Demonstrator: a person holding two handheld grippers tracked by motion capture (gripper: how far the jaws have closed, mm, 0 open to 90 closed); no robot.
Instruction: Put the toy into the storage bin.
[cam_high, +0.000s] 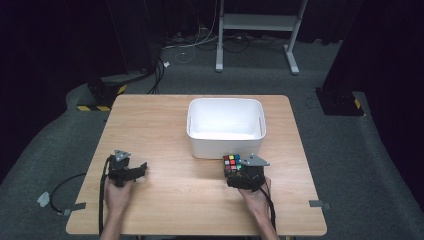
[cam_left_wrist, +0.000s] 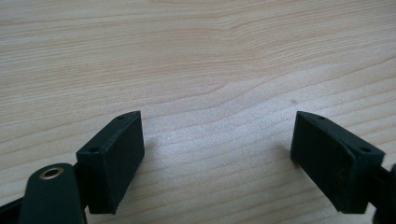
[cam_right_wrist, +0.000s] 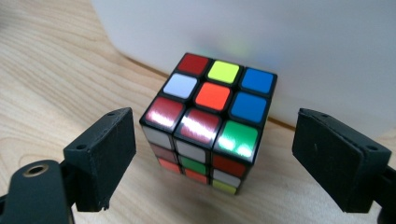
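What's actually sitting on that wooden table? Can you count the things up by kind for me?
Scrambled multicoloured puzzle cube: 1
White rectangular plastic bin: 1
Black hand-held two-jaw grippers, left gripper and right gripper, both with jaws apart: 2
Total: 4 things on the light wooden table

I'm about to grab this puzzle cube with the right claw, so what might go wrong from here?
The right claw is open, and the cube sits off-centre between its jaws, nearer one: closing may twist or push it. The white bin stands right behind the cube, so pushing forward could jam it against the wall.
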